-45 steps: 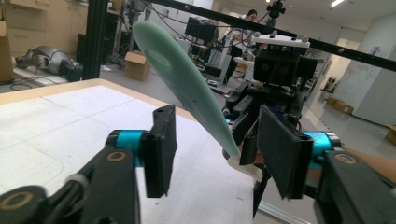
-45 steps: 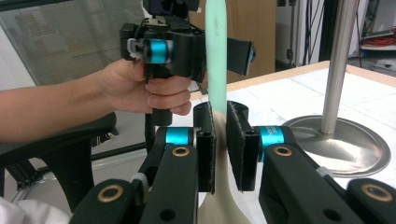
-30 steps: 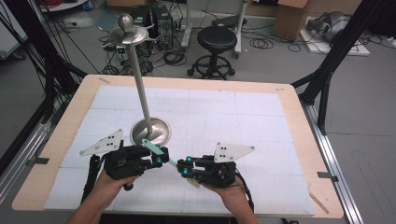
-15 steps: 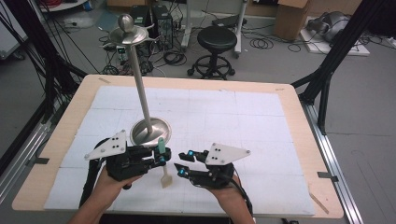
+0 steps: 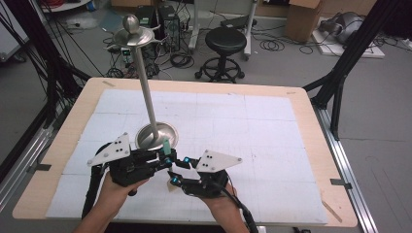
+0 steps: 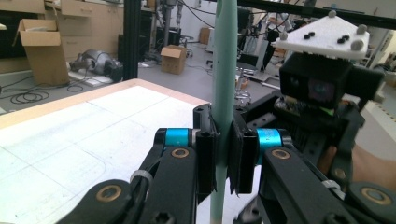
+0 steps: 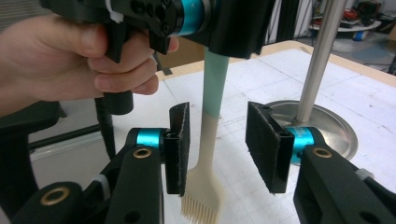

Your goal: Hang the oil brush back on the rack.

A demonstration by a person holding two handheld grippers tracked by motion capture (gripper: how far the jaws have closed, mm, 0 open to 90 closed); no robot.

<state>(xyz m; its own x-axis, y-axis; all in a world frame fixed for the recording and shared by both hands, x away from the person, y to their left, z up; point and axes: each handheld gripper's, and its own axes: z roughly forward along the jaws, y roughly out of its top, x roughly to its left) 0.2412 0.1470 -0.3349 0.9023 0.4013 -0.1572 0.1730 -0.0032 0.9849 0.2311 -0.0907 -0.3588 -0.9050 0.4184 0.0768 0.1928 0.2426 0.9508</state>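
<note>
On the table [image 5: 301, 145] a metal stand [image 5: 156, 137] rises just behind the grippers. The left gripper [image 6: 226, 161] is clamped on a brush [image 6: 224, 70] held upright, green handle up, bristles down. The right gripper [image 7: 219, 144] is wide open, its pads either side of the brush's cream neck, touching nothing.

Left claw [image 5: 165, 160] clamped shut; right claw [image 7: 219, 144] open, jaws apart, close beside it.
</note>
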